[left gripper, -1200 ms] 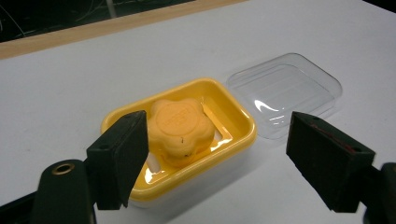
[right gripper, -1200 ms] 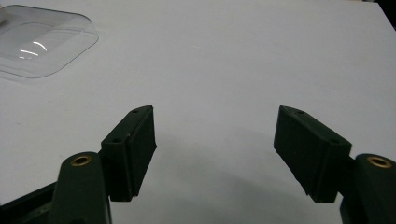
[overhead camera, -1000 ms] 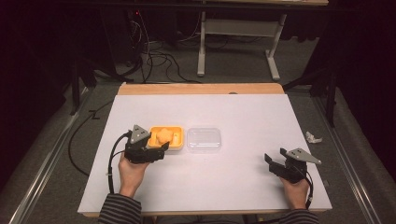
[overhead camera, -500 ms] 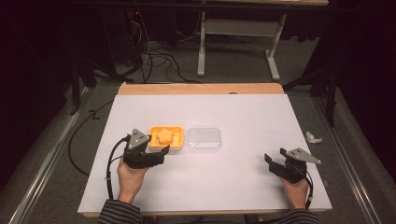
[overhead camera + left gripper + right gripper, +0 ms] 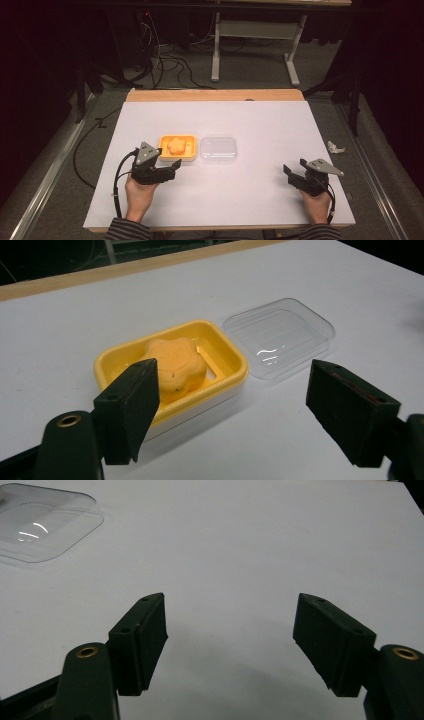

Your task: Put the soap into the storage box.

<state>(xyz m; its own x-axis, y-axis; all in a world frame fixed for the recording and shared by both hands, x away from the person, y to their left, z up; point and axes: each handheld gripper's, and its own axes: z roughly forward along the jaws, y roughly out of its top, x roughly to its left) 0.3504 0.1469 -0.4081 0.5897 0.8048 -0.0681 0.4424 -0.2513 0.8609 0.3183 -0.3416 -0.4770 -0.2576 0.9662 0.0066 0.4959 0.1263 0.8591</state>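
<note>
A yellow soap dish (image 5: 190, 151) sits left of the table's middle and holds an orange flower-shaped soap (image 5: 176, 145). A clear plastic lid (image 5: 218, 149) lies flat on the table just right of the dish. My left gripper (image 5: 170, 167) is open just in front of the dish, touching neither it nor the soap. In the left gripper view the dish (image 5: 235, 365), soap (image 5: 175, 362) and lid (image 5: 280, 335) lie beyond the spread jaws of the left gripper (image 5: 237, 382). My right gripper (image 5: 295, 167) is open and empty near the front right. In the right gripper view the right gripper (image 5: 230, 615) faces bare table, with the lid (image 5: 40, 525) far off to the left.
The white table (image 5: 260, 120) has a wooden strip (image 5: 215, 95) along its far edge. A crumpled white scrap (image 5: 335, 147) lies just off the right edge. Cables (image 5: 165, 60) and a metal frame (image 5: 255, 30) stand on the dark floor beyond.
My left gripper has drawn back from the dish toward the near edge, still open. The right gripper has stayed where it was.
</note>
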